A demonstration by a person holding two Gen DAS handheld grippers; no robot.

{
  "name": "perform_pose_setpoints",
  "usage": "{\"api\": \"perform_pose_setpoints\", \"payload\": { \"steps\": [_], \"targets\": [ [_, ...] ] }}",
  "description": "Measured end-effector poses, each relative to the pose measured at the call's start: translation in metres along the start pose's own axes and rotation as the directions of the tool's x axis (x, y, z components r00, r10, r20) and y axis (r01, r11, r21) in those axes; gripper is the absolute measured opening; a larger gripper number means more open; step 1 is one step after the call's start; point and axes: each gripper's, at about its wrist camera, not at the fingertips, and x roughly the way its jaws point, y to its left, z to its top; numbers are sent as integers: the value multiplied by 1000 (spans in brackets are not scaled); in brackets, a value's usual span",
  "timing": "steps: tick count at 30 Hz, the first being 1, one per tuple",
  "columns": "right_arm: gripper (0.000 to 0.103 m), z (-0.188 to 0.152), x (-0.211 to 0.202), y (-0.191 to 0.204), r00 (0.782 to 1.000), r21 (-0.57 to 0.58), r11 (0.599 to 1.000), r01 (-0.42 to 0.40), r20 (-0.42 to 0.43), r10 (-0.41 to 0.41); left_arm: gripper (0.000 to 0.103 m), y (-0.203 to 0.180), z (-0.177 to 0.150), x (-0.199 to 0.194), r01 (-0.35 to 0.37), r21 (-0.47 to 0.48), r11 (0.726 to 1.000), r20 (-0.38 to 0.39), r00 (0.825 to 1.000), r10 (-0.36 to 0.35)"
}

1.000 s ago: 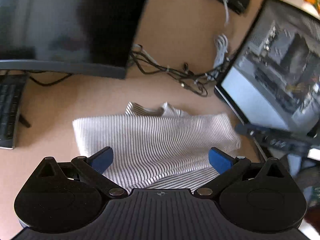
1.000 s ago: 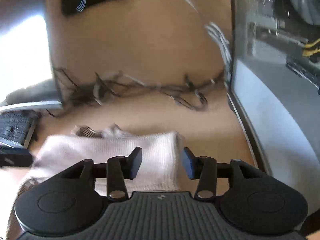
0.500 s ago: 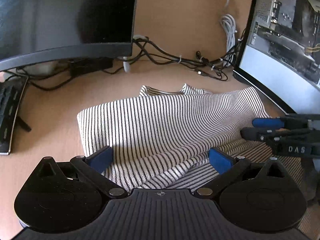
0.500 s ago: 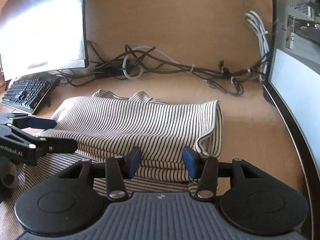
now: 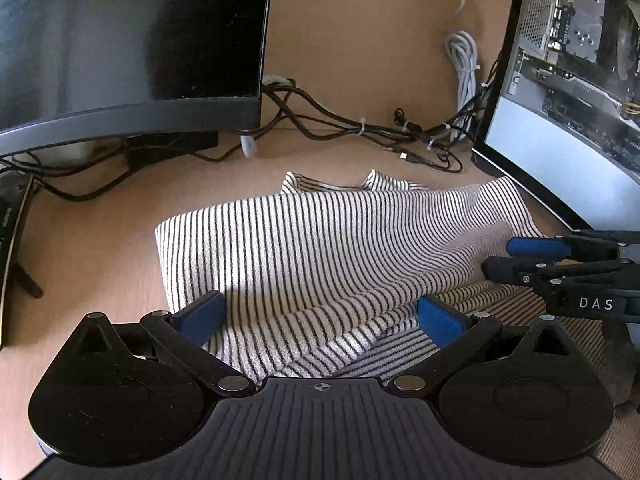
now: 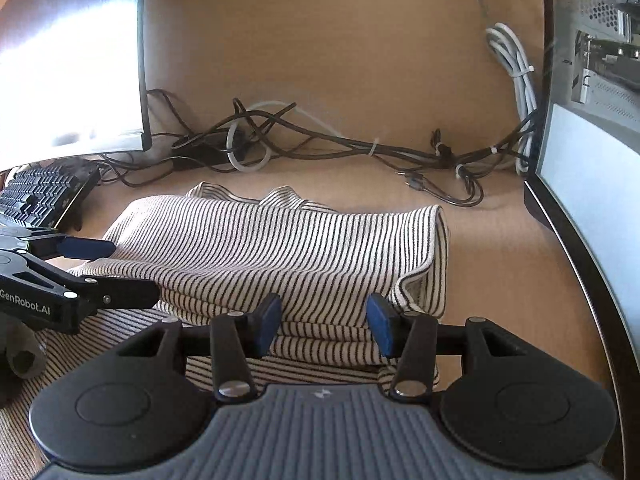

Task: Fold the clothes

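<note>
A black-and-white striped garment [image 5: 320,240] lies folded in layers on the wooden desk [image 5: 92,248], its collar at the far edge. My left gripper [image 5: 320,316] stands wide open just over the near left part of the fold, its blue pads clear of the cloth. It also shows at the left of the right wrist view as the left gripper [image 6: 132,268]. My right gripper [image 6: 325,326] hovers at the near right corner of the garment [image 6: 280,248]. Its jaws are opening, with the folded edge lying between the pads but not pinched. From the left wrist, the right gripper [image 5: 498,257] is at the right edge.
A dark monitor [image 5: 120,40] stands at the back left with a keyboard [image 6: 40,196] beside it. A tangle of cables [image 6: 320,144] runs along the back wall. A glass-sided computer case [image 5: 580,80] closes off the right side.
Both grippers have come down closer to the garment, which now fills more of each view. The blur is gone and each gripper now shows clearly in the other's view.
</note>
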Motion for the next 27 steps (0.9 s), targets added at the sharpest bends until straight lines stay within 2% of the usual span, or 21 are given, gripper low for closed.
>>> {"api": "perform_pose_setpoints", "payload": {
  "steps": [10, 11, 12, 14, 15, 17, 21, 22, 25, 27],
  "targets": [
    [60, -2, -1, 7, 1000, -7, 1000, 12, 7, -12, 103, 0, -2, -2, 0, 2, 1000, 1, 1000, 0],
    [66, -2, -1, 7, 1000, -6, 1000, -2, 2, 2, 103, 0, -1, -2, 2, 1, 1000, 1, 1000, -2],
    [81, -1, 1, 8, 1000, -6, 1000, -26, -10, 26, 103, 0, -1, -2, 3, 2, 1000, -1, 1000, -3],
    [103, 1, 8, 17, 994, -53, 995, -83, -69, 80, 103, 0, 0, -1, 4, 4, 1000, -8, 1000, -4],
    [103, 1, 12, 24, 991, -88, 991, -97, -101, 88, 103, 0, 0, 0, 4, 8, 1000, -15, 1000, -4],
    [103, 0, 17, 34, 993, -129, 990, -55, -112, 41, 103, -2, 3, 1, 2, 37, 999, -42, 999, -1],
    [103, 0, 17, 34, 994, -107, 994, -36, -104, 25, 103, 4, 10, 1, 41, 56, 998, -97, 995, -35],
    [103, 0, 17, 34, 996, -95, 995, -4, -94, -5, 103, 7, 12, 0, 57, 51, 997, -109, 993, -51],
    [103, 0, 18, 39, 995, -99, 995, 9, -96, -19, 103, 26, 21, -7, 76, -65, 995, -129, 988, -84],
    [103, -1, 18, 40, 994, -109, 994, 14, -102, -25, 103, 40, 28, -18, 27, -167, 986, -109, 993, -46]
  ]
}}
